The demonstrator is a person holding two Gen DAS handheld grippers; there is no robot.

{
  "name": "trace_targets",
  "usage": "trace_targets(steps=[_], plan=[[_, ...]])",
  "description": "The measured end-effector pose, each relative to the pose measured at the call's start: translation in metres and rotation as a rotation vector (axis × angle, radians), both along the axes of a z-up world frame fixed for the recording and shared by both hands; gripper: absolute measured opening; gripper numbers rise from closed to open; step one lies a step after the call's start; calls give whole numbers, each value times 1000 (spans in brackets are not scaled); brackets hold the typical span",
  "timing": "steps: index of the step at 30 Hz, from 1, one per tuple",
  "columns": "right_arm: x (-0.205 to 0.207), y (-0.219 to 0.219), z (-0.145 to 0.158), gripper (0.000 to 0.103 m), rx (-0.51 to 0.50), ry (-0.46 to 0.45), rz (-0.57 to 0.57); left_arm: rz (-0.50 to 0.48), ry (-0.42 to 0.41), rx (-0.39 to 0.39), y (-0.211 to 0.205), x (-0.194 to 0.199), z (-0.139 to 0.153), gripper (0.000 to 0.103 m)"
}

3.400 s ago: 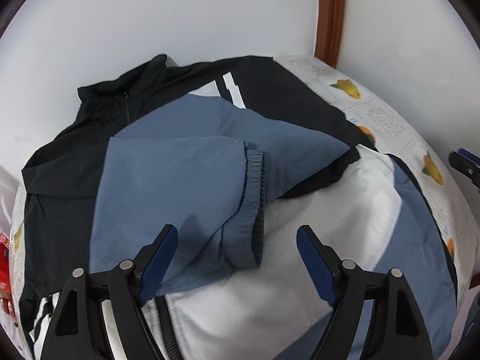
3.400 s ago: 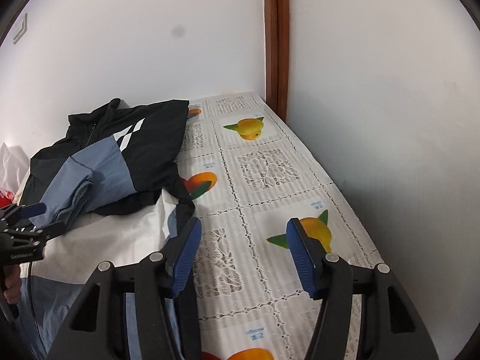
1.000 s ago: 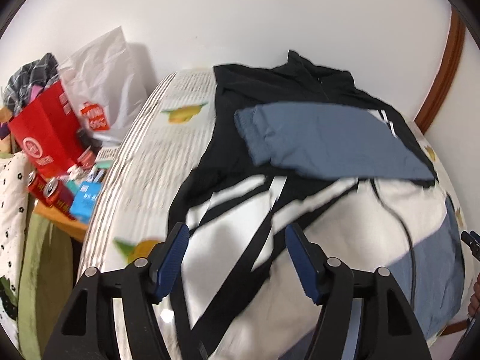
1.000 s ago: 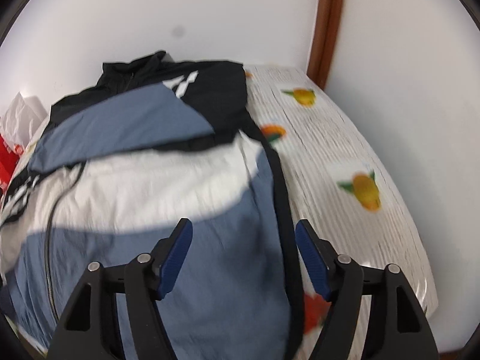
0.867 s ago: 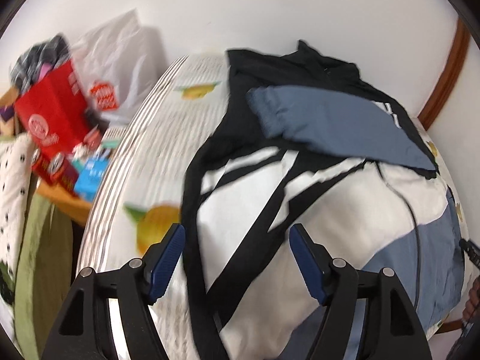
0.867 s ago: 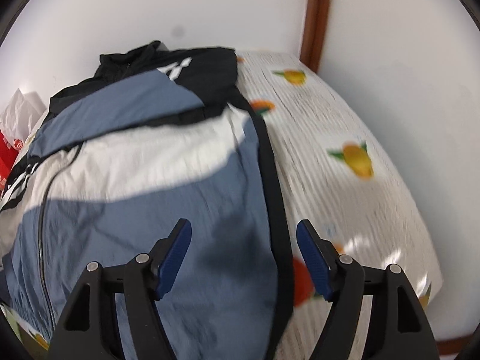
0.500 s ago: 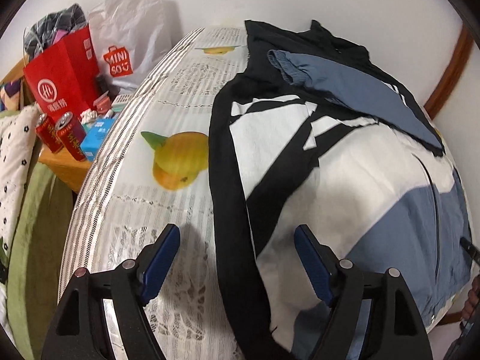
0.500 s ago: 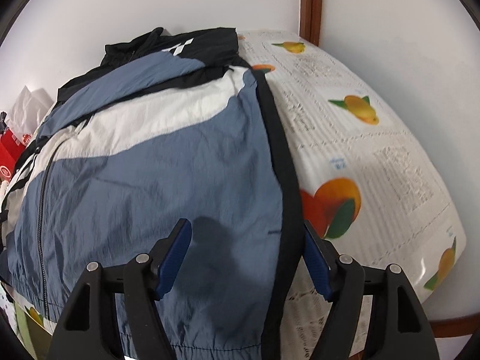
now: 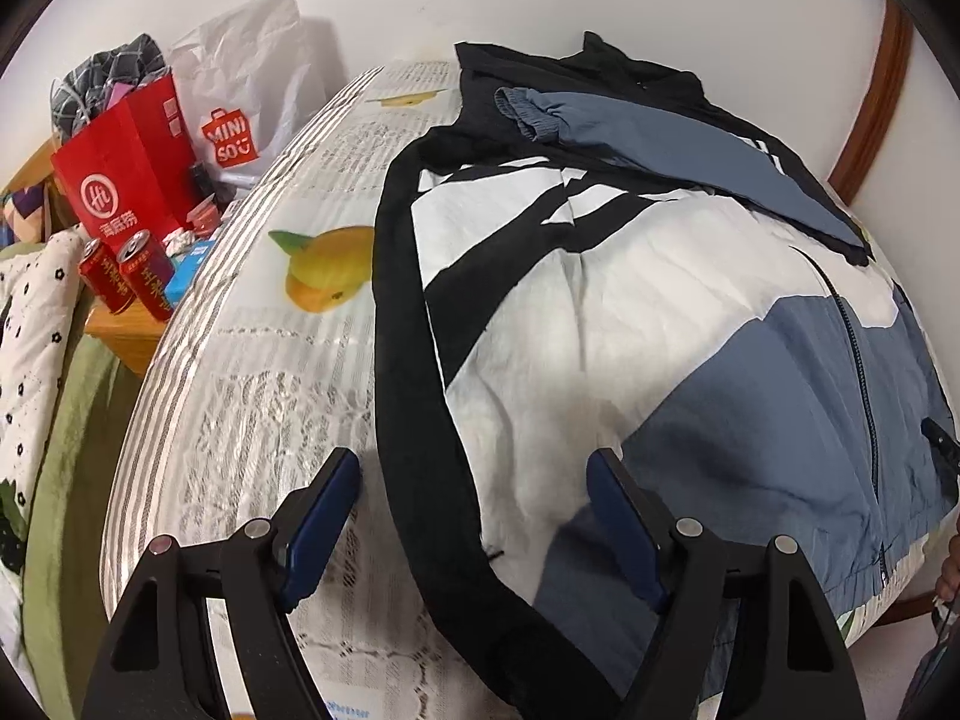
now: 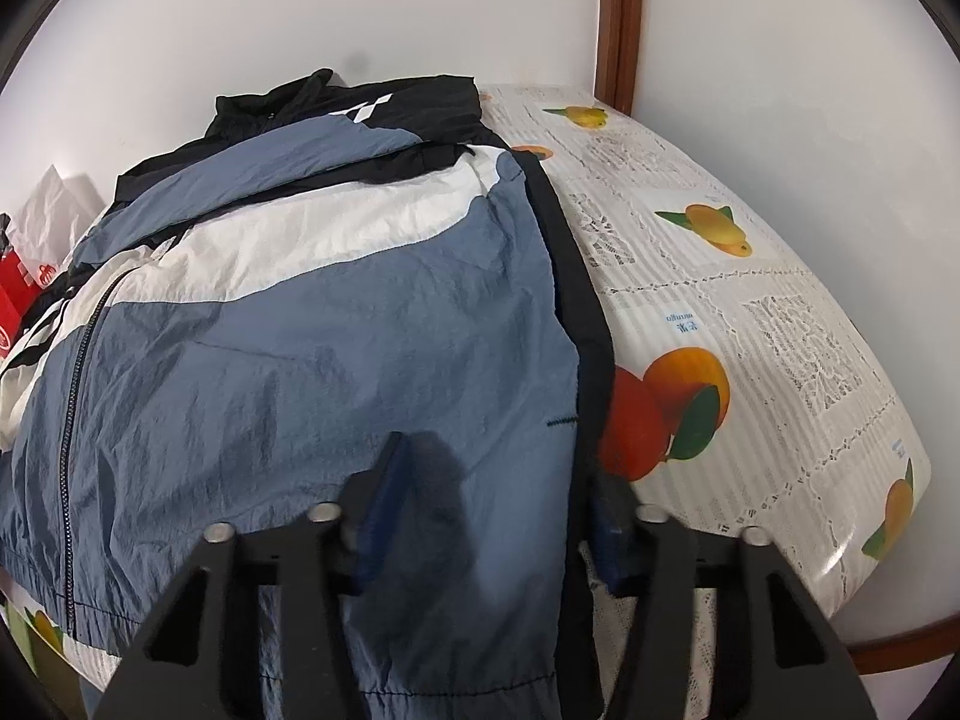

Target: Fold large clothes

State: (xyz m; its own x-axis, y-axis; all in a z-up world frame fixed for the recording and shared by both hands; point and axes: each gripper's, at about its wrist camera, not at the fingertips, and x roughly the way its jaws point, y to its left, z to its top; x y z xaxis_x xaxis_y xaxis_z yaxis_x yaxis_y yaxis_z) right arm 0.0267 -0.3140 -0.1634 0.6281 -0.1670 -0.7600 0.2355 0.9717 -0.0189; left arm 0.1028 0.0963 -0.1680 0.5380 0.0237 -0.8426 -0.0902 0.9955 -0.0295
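Observation:
A black, white and grey-blue jacket (image 9: 600, 330) lies flat on a table, zip up, with one blue sleeve (image 9: 660, 138) folded across its chest. My left gripper (image 9: 474, 474) hovers low over the jacket's near left corner. Its jaws are wide and closing slightly, with the black side band and the white panel between them. My right gripper (image 10: 498, 498) is down at the near right corner of the jacket (image 10: 300, 360). Its jaws are closing around the blue cloth and the black edge band, and the pads do not visibly pinch the cloth.
The table wears a fruit-print lace cloth (image 10: 750, 300), bare to the right of the jacket and on its left (image 9: 270, 390). Past the left edge stand a red bag (image 9: 126, 180), a white bag (image 9: 252, 90) and red cans (image 9: 138, 276). White walls and wood trim (image 10: 612, 18) close the back.
Both grippers have come down and toward the jacket's near hem, left to the left corner, right to the right corner. The right jaws have narrowed around the cloth.

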Motion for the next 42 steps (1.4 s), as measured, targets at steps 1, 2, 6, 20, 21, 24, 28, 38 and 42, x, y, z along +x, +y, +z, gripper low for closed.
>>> trace_targets(steps=[1, 2, 6, 20, 21, 24, 28, 38, 42], plan=[[-1, 1, 1, 36, -1, 2, 1, 3, 11, 0, -1, -1, 0, 70], [-2, 1, 1, 28, -8, 8, 0, -1, 24, -9, -3, -2, 0, 63], [-11, -1, 3, 10, 3, 17, 25, -27, 38, -12, -11, -7, 3, 29], [-63, -20, 77, 5, 105, -165, 62, -116, -169, -112, -12, -31, 80, 5], [-62, -20, 87, 5, 105, -190, 63, -122, -195, -113, -13, -30, 88, 5], [-59, -19, 112, 5, 103, -252, 69, -134, -244, -114, -13, -23, 106, 5], [-50, -19, 141, 5, 99, -316, 71, -128, -286, -109, -16, -7, 123, 5], [0, -30, 179, 5, 114, -385, 64, -104, -356, -98, -21, 41, 146, 5], [32, -34, 183, 5, 122, -400, 57, -84, -368, -94, -23, 70, 149, 5]])
